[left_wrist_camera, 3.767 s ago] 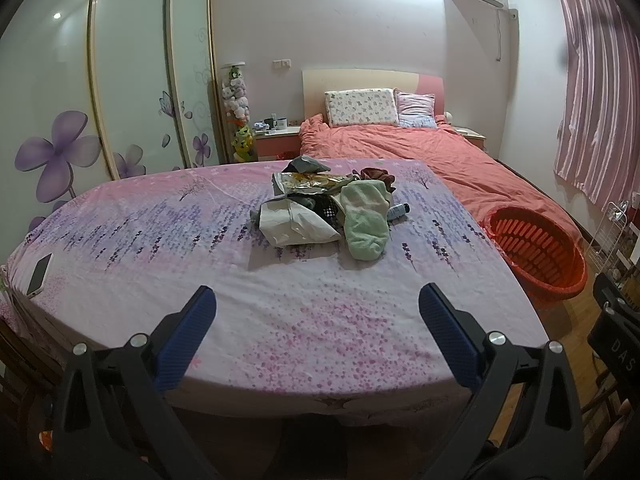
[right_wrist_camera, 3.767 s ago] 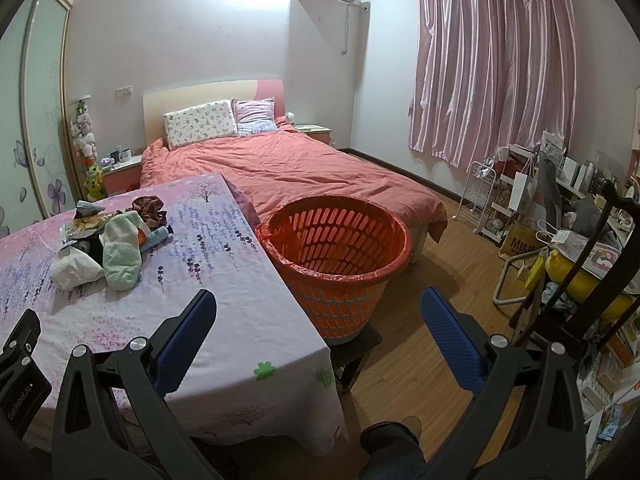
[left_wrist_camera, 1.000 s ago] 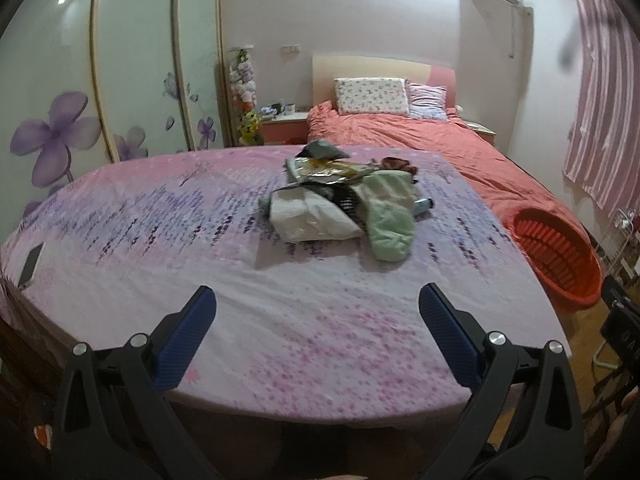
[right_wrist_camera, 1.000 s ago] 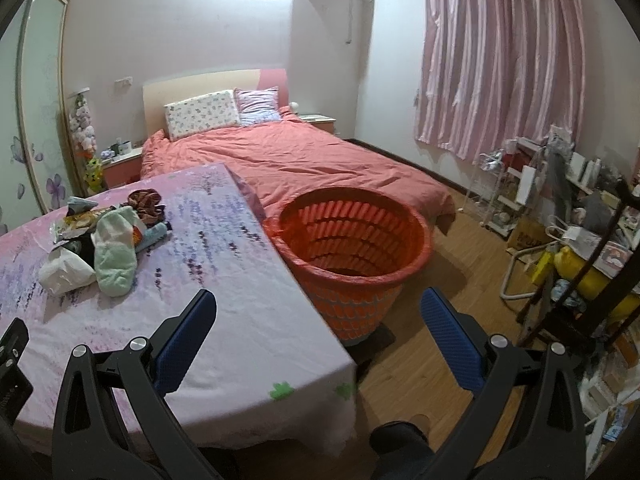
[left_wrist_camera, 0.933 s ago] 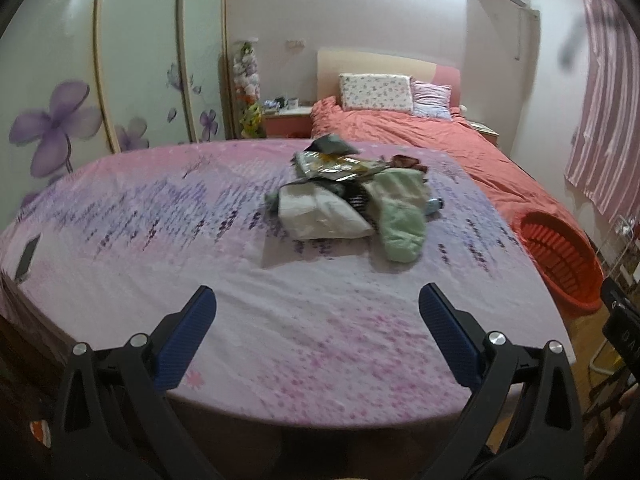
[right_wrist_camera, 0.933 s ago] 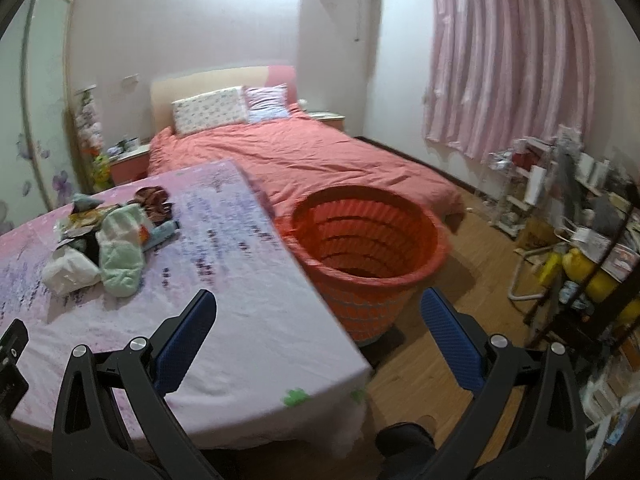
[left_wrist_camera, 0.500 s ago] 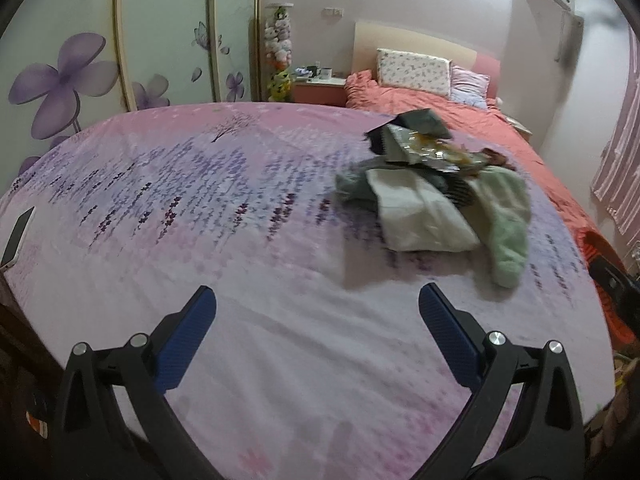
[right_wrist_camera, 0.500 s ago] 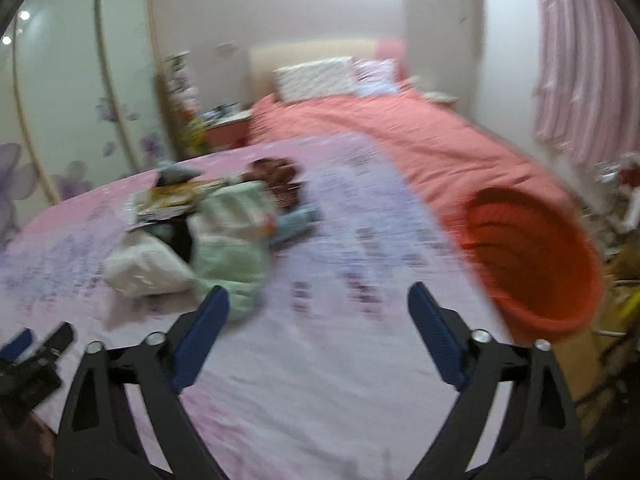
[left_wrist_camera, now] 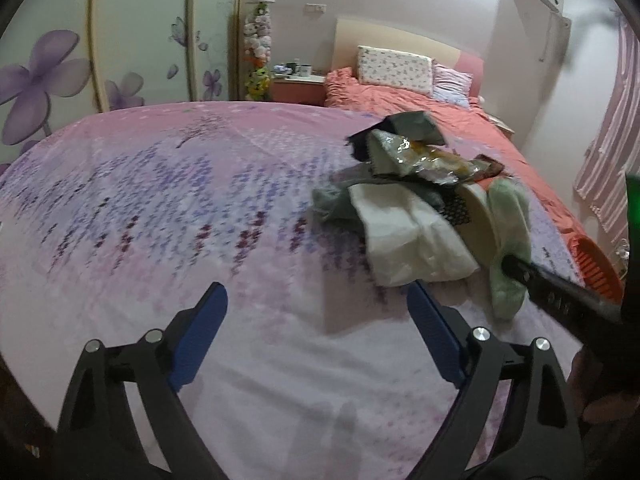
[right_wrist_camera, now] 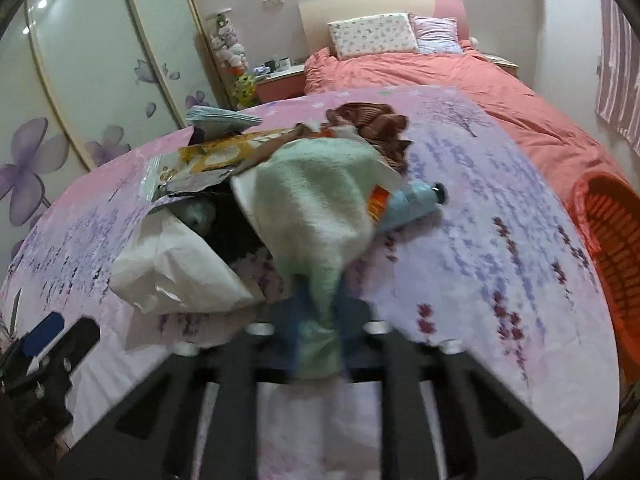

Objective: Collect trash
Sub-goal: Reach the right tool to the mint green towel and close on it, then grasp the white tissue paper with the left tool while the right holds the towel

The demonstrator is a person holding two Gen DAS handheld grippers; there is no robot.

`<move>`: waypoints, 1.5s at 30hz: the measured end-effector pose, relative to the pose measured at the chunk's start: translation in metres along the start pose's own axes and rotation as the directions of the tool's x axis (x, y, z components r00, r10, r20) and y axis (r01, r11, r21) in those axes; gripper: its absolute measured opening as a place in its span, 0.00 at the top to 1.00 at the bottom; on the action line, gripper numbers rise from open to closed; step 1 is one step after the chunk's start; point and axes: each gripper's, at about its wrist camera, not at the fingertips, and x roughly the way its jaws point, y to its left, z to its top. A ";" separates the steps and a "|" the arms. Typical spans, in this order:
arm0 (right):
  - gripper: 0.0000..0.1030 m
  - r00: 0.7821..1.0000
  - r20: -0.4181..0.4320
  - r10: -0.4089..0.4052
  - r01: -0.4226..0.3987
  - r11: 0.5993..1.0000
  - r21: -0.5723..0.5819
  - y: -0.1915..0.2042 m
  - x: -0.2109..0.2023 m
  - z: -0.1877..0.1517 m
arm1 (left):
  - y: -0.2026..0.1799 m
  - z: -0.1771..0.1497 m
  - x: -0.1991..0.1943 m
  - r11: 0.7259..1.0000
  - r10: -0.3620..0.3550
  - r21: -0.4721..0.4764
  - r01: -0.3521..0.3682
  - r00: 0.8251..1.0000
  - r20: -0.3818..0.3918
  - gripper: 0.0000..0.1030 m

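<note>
A heap of trash and cloth lies on the purple flowered table cover [left_wrist_camera: 160,208]. It holds a pale green towel [right_wrist_camera: 316,200], a white bag [right_wrist_camera: 176,264], a yellow foil wrapper [right_wrist_camera: 224,152], a blue tube [right_wrist_camera: 408,204] and a brown cloth [right_wrist_camera: 372,120]. My right gripper [right_wrist_camera: 318,334] is shut on the lower end of the green towel; the view is blurred. In the left wrist view it reaches the towel [left_wrist_camera: 508,240] from the right. My left gripper [left_wrist_camera: 316,332] is open and empty, low over the cover, just left of the white bag [left_wrist_camera: 404,240].
An orange laundry basket [right_wrist_camera: 612,240] stands on the floor past the table's right edge; its rim shows in the left wrist view [left_wrist_camera: 596,260]. A bed with a coral cover [right_wrist_camera: 460,76] is behind. Wardrobe doors [left_wrist_camera: 140,32] line the left wall.
Both grippers moved forward to the heap. My right gripper swung left from the basket side and closed on the green towel's end. My left gripper stayed open.
</note>
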 end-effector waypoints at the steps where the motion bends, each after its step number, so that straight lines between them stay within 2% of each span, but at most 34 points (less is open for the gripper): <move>1: 0.94 1.000 0.006 -0.011 0.011 1.000 0.001 -0.004 -0.002 -0.003 | -0.004 0.002 0.002 1.000 -0.010 0.001 0.010 1.000 0.001 0.14; 4: 0.95 0.998 0.021 -0.051 0.050 0.998 0.025 -0.023 -0.011 -0.007 | -0.017 0.009 0.008 0.999 -0.048 0.007 0.048 0.999 -0.001 0.14; 6: 0.95 0.994 0.035 -0.105 0.104 0.994 0.047 -0.038 -0.015 -0.009 | -0.027 0.013 0.014 0.998 -0.062 0.016 0.062 0.998 -0.003 0.14; 9: 0.95 0.980 0.033 -0.195 0.192 0.978 0.078 -0.058 -0.018 -0.010 | -0.043 0.021 0.027 0.998 -0.050 0.031 0.050 0.999 -0.016 0.13; 11: 0.95 0.974 0.016 -0.228 0.226 0.970 0.089 -0.066 -0.015 -0.010 | -0.052 0.024 0.036 0.999 -0.031 0.040 0.032 0.999 -0.026 0.13; 15: 0.95 0.975 -0.029 -0.221 0.223 0.968 0.115 -0.076 -0.006 -0.011 | -0.063 0.028 0.055 0.999 0.009 0.052 -0.006 0.998 -0.055 0.09; 20: 0.95 0.976 -0.033 -0.215 0.218 0.969 0.117 -0.072 -0.007 -0.012 | -0.068 0.027 0.069 0.998 0.024 0.060 -0.019 0.996 -0.086 0.11; 22: 0.95 0.979 -0.034 -0.202 0.205 0.970 0.129 -0.074 -0.008 -0.011 | -0.070 0.027 0.069 0.997 0.001 0.071 0.005 0.996 -0.086 0.33; 24: 0.95 0.980 -0.033 -0.195 0.198 0.971 0.134 -0.075 -0.009 -0.012 | -0.072 0.027 0.067 0.996 -0.005 0.086 0.011 0.997 -0.073 0.41; 25: 0.95 0.981 -0.033 -0.191 0.193 0.971 0.137 -0.078 -0.008 -0.011 | -0.072 0.026 0.065 0.995 -0.008 0.095 0.014 0.998 -0.061 0.49; 26: 0.95 0.982 -0.033 -0.187 0.190 0.972 0.140 -0.079 -0.008 -0.011 | -0.071 0.025 0.062 0.994 -0.019 0.102 0.024 0.998 -0.052 0.52; 28: 0.95 0.984 -0.032 -0.176 0.179 0.973 0.149 -0.081 -0.008 -0.011 | -0.064 0.025 0.056 0.993 -0.060 0.102 0.064 0.997 -0.043 0.65; 32: 0.95 0.986 -0.030 -0.162 0.165 0.973 0.161 -0.083 -0.009 -0.012 | -0.046 0.022 0.051 0.992 -0.095 0.080 0.100 0.993 -0.066 0.66; 33: 0.95 0.986 -0.031 -0.164 0.166 0.973 0.159 -0.082 -0.008 -0.012 | -0.044 0.022 0.052 0.992 -0.099 0.070 0.104 0.993 -0.071 0.62; 35: 0.95 0.985 -0.031 -0.169 0.172 0.973 0.154 -0.082 -0.008 -0.012 | -0.041 0.023 0.053 0.992 -0.119 0.039 0.123 0.989 -0.083 0.42; 37: 0.95 0.984 -0.033 -0.176 0.179 0.973 0.147 -0.081 -0.008 -0.011 | -0.044 0.024 0.054 0.991 -0.130 0.021 0.132 0.988 -0.081 0.29; 39: 0.95 0.984 -0.033 -0.177 0.180 0.973 0.146 -0.082 -0.008 -0.012 | -0.050 0.025 0.056 0.990 -0.131 0.032 0.134 0.988 -0.084 0.27; 42: 0.95 0.984 -0.033 -0.175 0.178 0.973 0.148 -0.081 -0.008 -0.012 | -0.060 0.025 0.065 0.991 -0.121 0.050 0.127 0.987 -0.104 0.29; 43: 0.95 0.984 -0.033 -0.174 0.177 0.973 0.149 -0.081 -0.008 -0.012 | -0.062 0.024 0.068 0.991 -0.119 0.050 0.125 0.987 -0.111 0.41; 45: 0.94 0.984 -0.033 -0.173 0.176 0.973 0.150 -0.081 -0.008 -0.012 | -0.060 0.022 0.075 0.987 -0.150 0.035 0.155 0.980 -0.133 0.57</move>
